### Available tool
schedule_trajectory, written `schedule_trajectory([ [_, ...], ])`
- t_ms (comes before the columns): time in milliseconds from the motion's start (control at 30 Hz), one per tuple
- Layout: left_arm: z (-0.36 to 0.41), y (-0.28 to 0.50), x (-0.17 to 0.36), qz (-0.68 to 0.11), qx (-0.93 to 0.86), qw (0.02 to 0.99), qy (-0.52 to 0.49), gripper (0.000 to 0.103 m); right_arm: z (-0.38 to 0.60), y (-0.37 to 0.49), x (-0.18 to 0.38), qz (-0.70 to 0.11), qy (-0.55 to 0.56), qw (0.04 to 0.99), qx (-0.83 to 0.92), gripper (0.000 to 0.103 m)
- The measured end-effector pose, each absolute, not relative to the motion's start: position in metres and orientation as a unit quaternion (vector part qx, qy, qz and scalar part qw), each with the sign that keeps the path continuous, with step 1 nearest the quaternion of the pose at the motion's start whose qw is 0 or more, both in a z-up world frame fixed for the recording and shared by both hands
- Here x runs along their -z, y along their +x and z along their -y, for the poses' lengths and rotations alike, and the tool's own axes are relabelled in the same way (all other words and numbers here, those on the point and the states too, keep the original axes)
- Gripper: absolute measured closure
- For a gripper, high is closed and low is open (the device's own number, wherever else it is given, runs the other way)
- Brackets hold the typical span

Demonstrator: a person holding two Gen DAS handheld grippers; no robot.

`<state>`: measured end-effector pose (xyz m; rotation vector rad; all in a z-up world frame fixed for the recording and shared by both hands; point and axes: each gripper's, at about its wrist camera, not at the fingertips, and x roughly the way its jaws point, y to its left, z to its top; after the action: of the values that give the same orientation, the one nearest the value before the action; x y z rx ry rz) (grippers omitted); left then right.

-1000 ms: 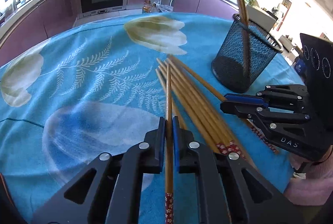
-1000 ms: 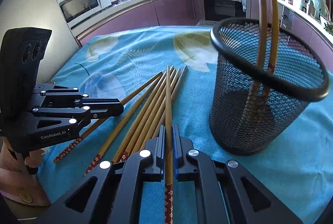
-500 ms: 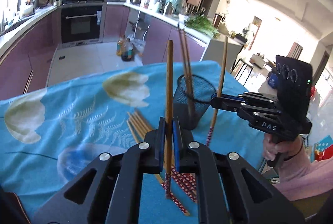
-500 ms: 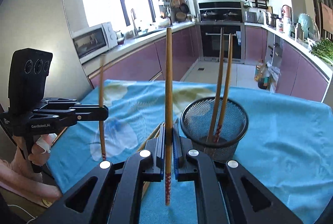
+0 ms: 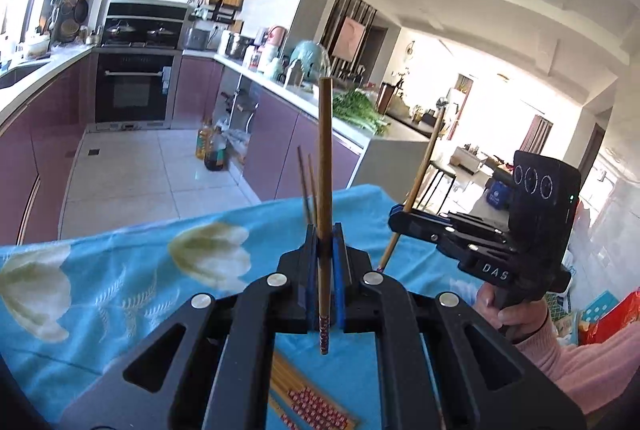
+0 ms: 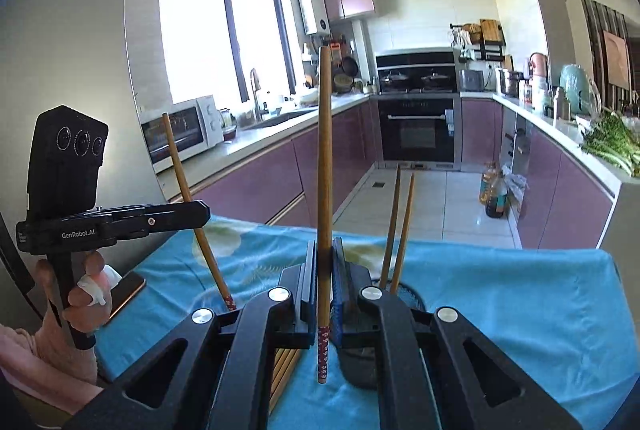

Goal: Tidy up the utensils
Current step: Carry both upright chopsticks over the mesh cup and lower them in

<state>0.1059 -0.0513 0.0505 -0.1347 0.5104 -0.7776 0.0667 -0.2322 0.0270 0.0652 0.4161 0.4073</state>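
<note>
Above the blue tablecloth [image 5: 120,270], my left gripper [image 5: 325,242] and right gripper [image 6: 325,258] have each lifted and now pinch one chopstick [image 5: 324,190] upright, the mesh holder [image 6: 404,294] at 1 o'clock low, so drop-in looks next.
</note>
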Motion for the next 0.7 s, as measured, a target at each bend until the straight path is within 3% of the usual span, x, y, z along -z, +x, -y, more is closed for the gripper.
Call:
schedule_trajectory([
  [300, 0.091, 0.12, -0.08, -0.216, 0.377, 0.9, -0.045, 0.095, 0.247, 0.088, -0.038, -0.187, 0.03, 0.966, -0.175, 0.097],
  [700, 0.135, 0.153, -0.03, -0.295, 0.378, 0.878, -0.004, 0.095, 0.242, 0.115, 0.0, -0.257, 0.022, 0.953, -0.16, 0.097],
])
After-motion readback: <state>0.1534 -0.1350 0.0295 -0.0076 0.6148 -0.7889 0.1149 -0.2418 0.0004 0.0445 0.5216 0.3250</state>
